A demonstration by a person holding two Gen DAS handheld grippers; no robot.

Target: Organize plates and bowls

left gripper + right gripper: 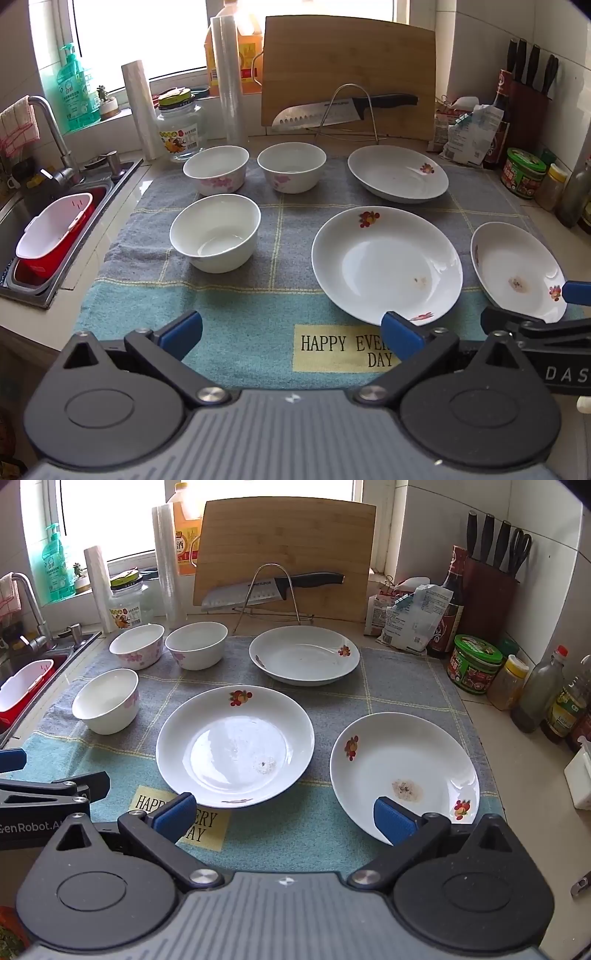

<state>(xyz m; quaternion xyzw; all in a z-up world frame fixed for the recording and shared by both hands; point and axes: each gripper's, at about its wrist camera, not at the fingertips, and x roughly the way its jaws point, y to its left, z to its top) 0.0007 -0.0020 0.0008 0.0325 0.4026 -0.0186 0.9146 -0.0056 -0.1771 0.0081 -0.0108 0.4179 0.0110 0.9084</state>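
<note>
Three white plates and three white bowls lie apart on a checked towel (258, 332). The middle plate (386, 264) (234, 746) is nearest the centre, the right plate (517, 271) (404, 775) lies at the towel's right edge, the far plate (397, 173) (304, 655) is behind. The near bowl (216, 232) (107, 701) sits front left, two flowered bowls (216, 170) (291, 166) behind it. My left gripper (291, 332) is open and empty above the towel's front. My right gripper (284, 816) is open and empty, its right finger over the right plate's near rim.
A sink (55, 236) with a red-and-white basket lies left. A cutting board (349, 74), a knife on a wire rack (347, 110), film rolls and a jar stand behind. Bottles, jars and a knife block (487, 590) line the right side.
</note>
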